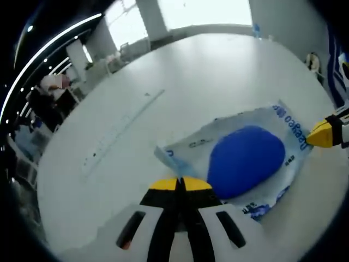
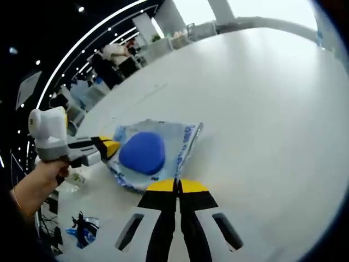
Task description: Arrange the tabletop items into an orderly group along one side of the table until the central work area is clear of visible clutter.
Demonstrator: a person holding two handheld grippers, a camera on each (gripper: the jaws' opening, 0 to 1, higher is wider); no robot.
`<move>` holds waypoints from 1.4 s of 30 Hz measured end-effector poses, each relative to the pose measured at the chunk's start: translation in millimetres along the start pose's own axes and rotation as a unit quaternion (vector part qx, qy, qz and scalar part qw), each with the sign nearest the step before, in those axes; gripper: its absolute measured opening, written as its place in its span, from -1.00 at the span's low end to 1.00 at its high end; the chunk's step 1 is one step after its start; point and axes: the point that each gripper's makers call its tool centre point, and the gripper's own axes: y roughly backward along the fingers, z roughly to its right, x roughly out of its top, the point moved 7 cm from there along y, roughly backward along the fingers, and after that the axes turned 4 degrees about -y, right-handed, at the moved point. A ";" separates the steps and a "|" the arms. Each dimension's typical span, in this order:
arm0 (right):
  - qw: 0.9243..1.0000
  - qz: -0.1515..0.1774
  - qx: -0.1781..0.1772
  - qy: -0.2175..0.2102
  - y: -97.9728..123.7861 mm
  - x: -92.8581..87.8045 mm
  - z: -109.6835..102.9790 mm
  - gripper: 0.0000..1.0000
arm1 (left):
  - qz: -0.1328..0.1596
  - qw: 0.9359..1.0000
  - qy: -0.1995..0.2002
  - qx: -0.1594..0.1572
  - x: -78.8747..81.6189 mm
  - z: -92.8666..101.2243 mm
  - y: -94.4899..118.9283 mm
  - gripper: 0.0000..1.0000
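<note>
In the left gripper view, the left gripper (image 1: pixel 182 184) is seen with its yellow-tipped jaws pressed together, and the near edge of a flat, clear plastic packet printed in blue, with a rounded blue object inside (image 1: pixel 248 159), appears to be pinched between them, though the grip itself is partly hidden by the tips. The packet lies on the white tabletop (image 1: pixel 218 76), and the yellow tip of the right gripper (image 1: pixel 325 134) is seen at its far corner, touching or just beside the plastic. A clear plastic ruler (image 1: pixel 122 131) lies apart from the packet, further out on the table. In the right gripper view, the right gripper (image 2: pixel 176 185) is shown with its jaws closed at the packet's (image 2: pixel 150 153) near edge; whether plastic is caught between them cannot be told. The left gripper (image 2: pixel 109 146) is seen at the packet's opposite edge, held by a person's hand (image 2: pixel 41 177). A small blue and black item (image 2: pixel 82 226) lies near the table's rim. The step in hand is judged to be the moving of the packet, taken from both ends, towards one side of the table; the next move calls for both ends to be carried together so the thin plastic is not torn or dropped. The surface is smooth, white and glossy, and beyond it an open room with white columns (image 2: pixel 221 10), curved ceiling light strips (image 1: pixel 54 41) and people (image 2: pixel 114 60) at distant desks can be made out
</note>
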 end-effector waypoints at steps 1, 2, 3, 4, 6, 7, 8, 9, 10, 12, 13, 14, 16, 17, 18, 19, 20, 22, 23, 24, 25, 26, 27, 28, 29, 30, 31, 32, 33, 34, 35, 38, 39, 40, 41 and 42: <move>1.000 -0.001 0.001 0.003 0.0 1.9 -0.4 -0.98 | -0.001 1.000 0.001 0.003 -0.9 -0.7 2.3 -1.00; 1.000 -0.001 0.001 0.004 0.3 3.3 -0.4 -0.98 | -0.001 1.000 -0.001 0.003 -0.9 -1.7 5.2 -1.00; 1.000 0.002 0.003 0.006 0.6 5.9 -1.1 -0.98 | 0.006 1.000 0.006 0.009 0.0 -4.5 10.3 -1.00; 1.000 0.008 0.007 0.014 -0.2 8.9 -2.0 -0.98 | 0.005 1.000 0.010 0.012 -0.5 -5.7 13.4 -1.00; 0.998 0.011 0.009 0.053 -2.0 15.6 -3.3 -0.98 | 0.011 0.999 0.028 0.021 -2.1 -8.0 21.4 -1.00; 0.997 0.008 0.010 0.070 -2.4 18.5 -4.5 -0.98 | 0.014 0.999 0.041 0.024 -3.1 -8.8 23.2 -1.00; 0.997 0.009 0.011 0.078 -3.1 21.1 -5.6 -0.98 | 0.012 0.999 0.035 0.025 -4.8 -8.9 25.8 -1.00; 0.996 0.011 0.011 0.085 -3.2 23.9 -6.6 -0.98 | 0.009 0.999 0.033 0.026 -6.2 -7.8 28.1 -1.00; 0.995 0.013 0.013 0.096 -3.2 27.4 -8.2 -0.98 | 0.007 0.999 0.033 0.028 -7.4 -7.4 30.3 -1.00; 0.993 0.014 0.015 0.113 -3.4 33.3 -10.9 -0.98 | 0.002 0.999 0.043 0.030 -10.7 -6.6 34.8 -1.00; 0.992 0.017 0.017 0.121 -3.7 36.0 -11.9 -0.98 | 0.001 0.998 0.047 0.031 -12.4 -6.8 37.0 -1.00; 0.991 0.016 0.020 0.134 -4.5 40.0 -12.7 -0.98 | -0.002 0.998 0.049 0.033 -14.1 -6.8 39.3 -1.00; 0.990 0.016 0.023 0.138 -5.1 43.9 -14.9 -0.98 | -0.003 0.998 0.042 0.037 -14.9 -6.2 42.2 -1.00; 0.988 0.019 0.026 0.148 -5.7 47.4 -16.6 -0.98 | -0.006 0.998 0.043 0.041 -15.3 -6.1 44.4 -1.00; 0.987 0.019 0.026 0.156 -6.8 49.8 -17.6 -0.98 | -0.007 0.998 0.043 0.043 -15.4 -5.9 45.3 -1.00; 0.986 0.017 0.028 0.163 -8.4 52.2 -18.9 -0.98 | -0.008 0.998 0.038 0.049 -15.3 -5.4 48.5 -1.00; 0.986 0.017 0.029 0.165 -9.4 53.6 -19.7 -0.98 | -0.007 0.998 0.031 0.059 -15.2 -5.8 50.9 -1.00; 0.985 0.015 0.032 0.168 -11.9 56.4 -21.0 -0.98 | -0.008 0.997 0.029 0.075 -15.7 -3.7 55.6 -1.00; 0.983 0.012 0.042 0.178 -14.3 58.1 -22.1 -0.98 | -0.012 0.996 0.023 0.086 -16.3 -2.1 59.0 -1.00; 0.980 0.005 0.061 0.188 -16.5 58.3 -24.2 -0.98 | -0.019 0.995 0.020 0.094 -17.5 -1.8 61.6 -1.00; 0.981 0.001 0.067 0.180 -18.4 59.5 -23.5 -0.98 | -0.029 0.994 0.014 0.104 -19.4 -0.6 65.8 -1.00; 0.981 0.002 0.072 0.180 -20.3 60.9 -23.2 -0.98 | -0.023 0.994 0.017 0.108 -19.4 0.5 67.6 -1.00; 0.979 -0.004 0.080 0.186 -22.3 61.3 -23.8 -0.98 | -0.018 0.993 0.023 0.118 -20.2 -0.1 69.6 -1.00; 0.979 -0.006 0.086 0.185 -24.3 62.2 -23.5 -0.98 | -0.021 0.992 0.027 0.122 -22.4 0.3 71.2 -1.00; 0.979 -0.006 0.091 0.181 -25.4 63.4 -23.9 -0.98 | -0.021 0.991 0.036 0.127 -24.0 0.8 72.8 -1.00; 0.978 -0.007 0.099 0.184 -27.4 64.4 -24.9 -0.98 | -0.020 0.990 0.042 0.133 -26.2 0.7 73.7 -1.00; 0.978 -0.008 0.101 0.184 -28.4 65.2 -25.3 -0.98 | -0.020 0.990 0.044 0.136 -27.5 0.6 74.2 -1.00; 0.976 -0.007 0.111 0.185 -30.2 65.8 -27.7 -0.98 | -0.019 0.988 0.055 0.145 -29.5 -0.4 74.4 -1.00; 0.974 -0.012 0.122 0.190 -31.7 65.8 -29.9 -0.98 | -0.023 0.987 0.055 0.151 -31.3 -1.3 74.0 -1.00; 0.974 -0.012 0.124 0.188 -33.2 66.5 -30.8 -0.98 | -0.024 0.986 0.058 0.158 -33.5 -2.4 73.4 -1.00; 0.974 -0.011 0.126 0.190 -34.4 66.9 -32.2 -0.98 | -0.024 0.985 0.061 0.158 -34.4 -2.4 72.7 -1.00; 0.971 -0.018 0.131 0.200 -39.7 65.5 -34.7 -0.98 | -0.030 0.984 0.044 0.169 -37.6 -4.4 69.2 -1.00; 0.969 -0.027 0.138 0.204 -42.5 63.6 -35.8 -0.98 | -0.038 0.983 0.044 0.173 -39.7 -4.2 67.8 -1.00; 0.969 -0.030 0.139 0.203 -43.8 62.9 -35.7 -0.98 | -0.043 0.983 0.042 0.175 -41.3 -4.2 67.3 -1.00; 0.969 -0.031 0.138 0.203 -45.8 61.8 -35.9 -0.98 | -0.041 0.982 0.044 0.177 -42.5 -4.1 66.0 -1.00; 0.968 -0.034 0.140 0.205 -46.8 60.8 -36.5 -0.98 | -0.042 0.982 0.042 0.178 -43.0 -3.9 65.5 -1.00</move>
